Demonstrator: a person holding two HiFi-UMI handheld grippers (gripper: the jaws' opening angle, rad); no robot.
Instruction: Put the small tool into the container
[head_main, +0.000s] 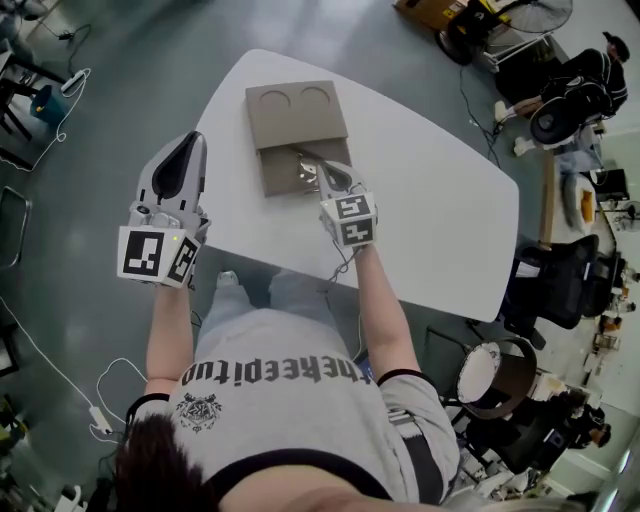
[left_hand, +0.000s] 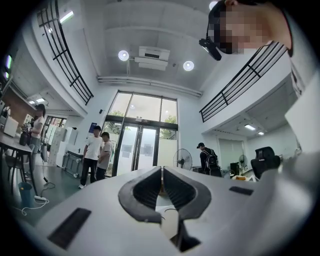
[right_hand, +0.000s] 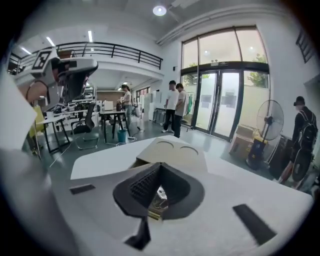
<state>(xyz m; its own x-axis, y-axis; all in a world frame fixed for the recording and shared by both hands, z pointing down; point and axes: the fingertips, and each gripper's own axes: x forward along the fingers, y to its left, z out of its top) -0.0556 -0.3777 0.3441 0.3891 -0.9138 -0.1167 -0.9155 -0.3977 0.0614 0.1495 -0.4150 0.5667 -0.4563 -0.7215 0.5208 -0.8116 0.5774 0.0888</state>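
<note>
Spotting the small tool (head_main: 304, 162) slanting upper-left to lower-right across the container (head_main: 298, 115), lower half, right gripper (right_hand: 160, 166) closed tight at its lower end (left gripper (left_hand: 162, 169) closed too).

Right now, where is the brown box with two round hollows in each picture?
Head view: brown box, upper centre, on the white table.
Left gripper view: not made out.
Right gripper view: centre, on the same table.
Shared landmark: glass doors in both gripper views.

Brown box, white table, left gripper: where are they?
Brown box (head_main: 297, 125): head view, its flat top panel.
White table (head_main: 430, 200): head view, bare tabletop.
Left gripper (head_main: 194, 137): head view, its closed fingertips.
</note>
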